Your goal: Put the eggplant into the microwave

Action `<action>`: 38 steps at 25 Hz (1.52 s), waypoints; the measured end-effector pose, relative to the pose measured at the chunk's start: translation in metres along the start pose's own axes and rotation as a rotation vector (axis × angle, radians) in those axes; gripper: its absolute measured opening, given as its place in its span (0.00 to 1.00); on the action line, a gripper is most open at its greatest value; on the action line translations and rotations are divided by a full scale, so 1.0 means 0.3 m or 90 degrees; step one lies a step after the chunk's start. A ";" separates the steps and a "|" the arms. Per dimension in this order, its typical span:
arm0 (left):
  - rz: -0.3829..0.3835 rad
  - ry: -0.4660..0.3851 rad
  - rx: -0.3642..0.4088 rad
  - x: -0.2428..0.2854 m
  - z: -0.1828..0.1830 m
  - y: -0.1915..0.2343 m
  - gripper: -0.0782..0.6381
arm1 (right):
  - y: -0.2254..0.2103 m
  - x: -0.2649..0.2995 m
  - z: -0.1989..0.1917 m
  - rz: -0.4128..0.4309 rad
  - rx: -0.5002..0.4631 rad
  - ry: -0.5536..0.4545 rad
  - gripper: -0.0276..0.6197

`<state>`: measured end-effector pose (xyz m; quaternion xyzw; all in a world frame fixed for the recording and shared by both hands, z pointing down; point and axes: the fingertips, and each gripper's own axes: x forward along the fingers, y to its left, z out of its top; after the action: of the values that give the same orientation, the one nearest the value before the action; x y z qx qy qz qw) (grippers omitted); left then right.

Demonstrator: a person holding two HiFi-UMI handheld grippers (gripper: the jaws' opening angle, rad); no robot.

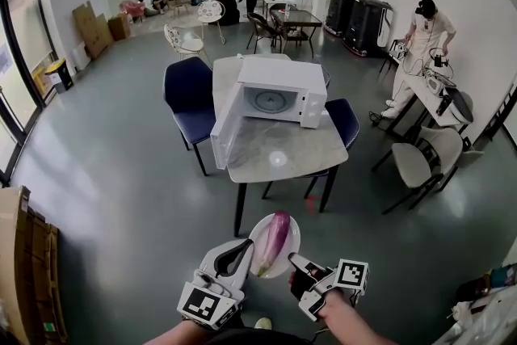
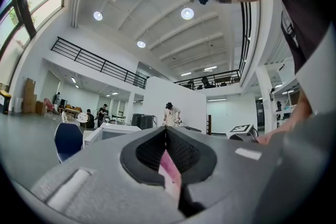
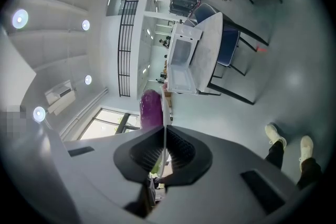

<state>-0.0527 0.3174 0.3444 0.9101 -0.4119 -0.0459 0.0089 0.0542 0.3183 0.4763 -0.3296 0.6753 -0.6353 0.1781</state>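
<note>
My left gripper (image 1: pixel 241 251) fingers clamp plate (image 1: pixel 289 237) rim, right gripper (image 1: pixel 296 260) fingers opposite rim (eggplant (image 1: pixel 273 241) lies between); open microwave (image 1: pixel 283 93) on bench (image 1: pixel 283 153) beyond fingertips.

- Table (image 1: pixel 279 151): stands mid-floor; everything below is placed from it.
- Microwave (image 1: pixel 284 91): on the table, toward its far end; door (image 1: pixel 226 129) swung open along the table's left edge.
- Chair (image 1: pixel 190 103): at the table's left side.
- Second chair (image 1: pixel 346 122): at the table's right side.
- Plate (image 1: pixel 289 243): off the table, on its near side, above the floor.
- Eggplant (image 1: pixel 272 241): lying on the plate.
- Left tool (image 1: pixel 241 251): clamped on the plate's left rim.
- Right tool (image 1: pixel 296 261): clamped on the plate's right rim.
- Person (image 1: pixel 420 52): well to the table's right, by the wall.
</note>
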 end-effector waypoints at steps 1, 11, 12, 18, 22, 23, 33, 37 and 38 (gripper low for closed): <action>-0.004 0.000 0.001 0.024 -0.006 0.028 0.12 | -0.001 0.029 0.020 -0.002 0.000 -0.002 0.06; -0.062 -0.014 0.007 0.312 0.018 0.374 0.12 | 0.067 0.377 0.271 -0.008 0.006 -0.048 0.06; -0.069 -0.012 0.005 0.336 0.021 0.405 0.12 | 0.074 0.407 0.292 -0.008 0.006 -0.054 0.06; -0.093 -0.009 -0.007 0.448 0.023 0.563 0.12 | 0.089 0.556 0.406 -0.011 0.010 -0.086 0.06; -0.101 -0.010 -0.012 0.507 0.020 0.622 0.12 | 0.082 0.616 0.475 -0.022 0.008 -0.095 0.06; -0.101 -0.010 -0.012 0.523 0.014 0.636 0.12 | 0.078 0.632 0.492 -0.022 0.008 -0.096 0.06; -0.095 -0.006 -0.011 0.798 -0.017 0.760 0.12 | 0.031 0.791 0.772 -0.019 0.013 -0.085 0.06; -0.089 -0.002 -0.013 0.964 -0.026 0.796 0.12 | 0.003 0.851 0.942 -0.027 0.014 -0.072 0.06; -0.086 0.000 -0.013 1.008 -0.030 0.806 0.12 | -0.005 0.866 0.988 -0.029 0.014 -0.069 0.06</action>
<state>-0.0345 -0.0694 0.3433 0.9355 -0.3493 -0.0506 0.0147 0.0631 -0.0757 0.4857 -0.3769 0.6501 -0.6275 0.2036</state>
